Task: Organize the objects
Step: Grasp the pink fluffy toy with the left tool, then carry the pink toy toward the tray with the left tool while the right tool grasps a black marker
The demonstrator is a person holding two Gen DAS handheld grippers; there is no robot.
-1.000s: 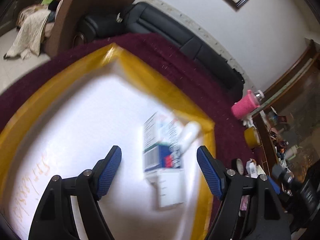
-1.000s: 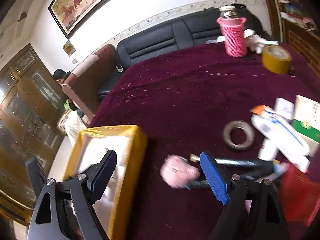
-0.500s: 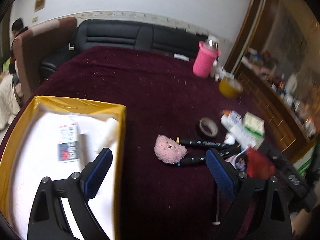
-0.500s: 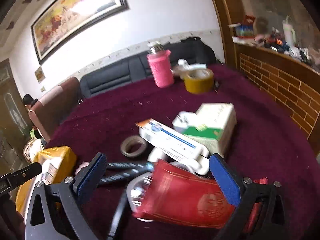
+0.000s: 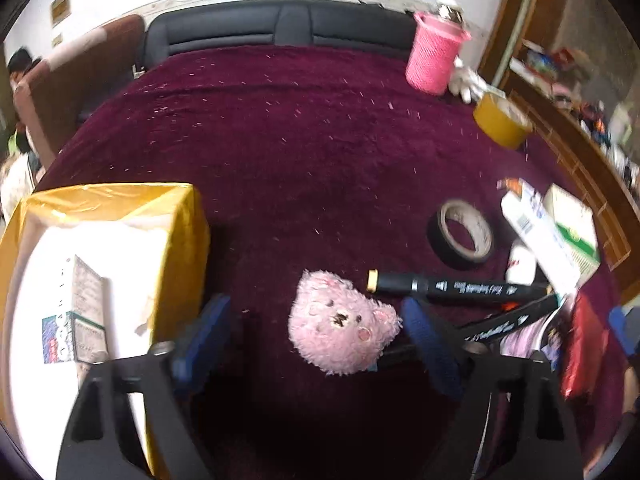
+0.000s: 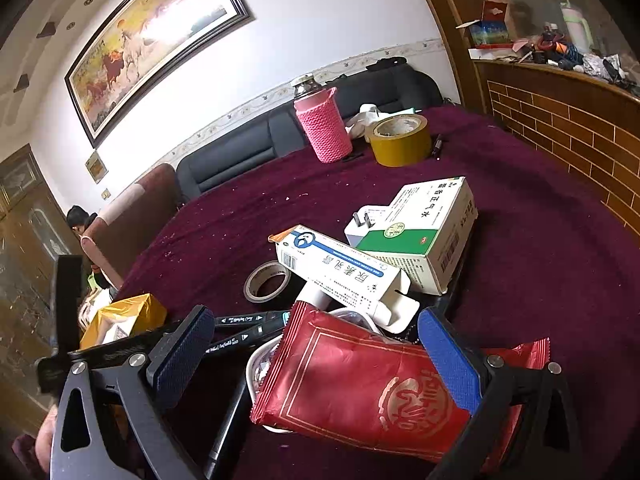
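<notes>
My left gripper [image 5: 316, 340] is open and empty, just above a pink plush bear head [image 5: 340, 336] that lies between its fingers on the maroon cloth. Left of it stands a yellow-taped box [image 5: 176, 248] with a small medicine carton [image 5: 76, 320] inside. My right gripper [image 6: 316, 356] is open and empty over a red foil packet [image 6: 360, 384]. Beyond the packet lie a long white-blue carton [image 6: 340, 272], a white-green medicine box [image 6: 424, 236], black markers [image 6: 248, 328] and a black tape roll [image 6: 268, 280].
A pink-sleeved flask [image 6: 320, 124] and a yellow tape roll [image 6: 400, 140] stand at the table's far side, also in the left wrist view [image 5: 502, 124]. A black sofa [image 5: 280, 28] lies behind. A brick-fronted counter [image 6: 560, 120] borders the right.
My left gripper left the box and swung right over the cloth to the plush bear. My right gripper swung right from the box side to above the red packet and cartons.
</notes>
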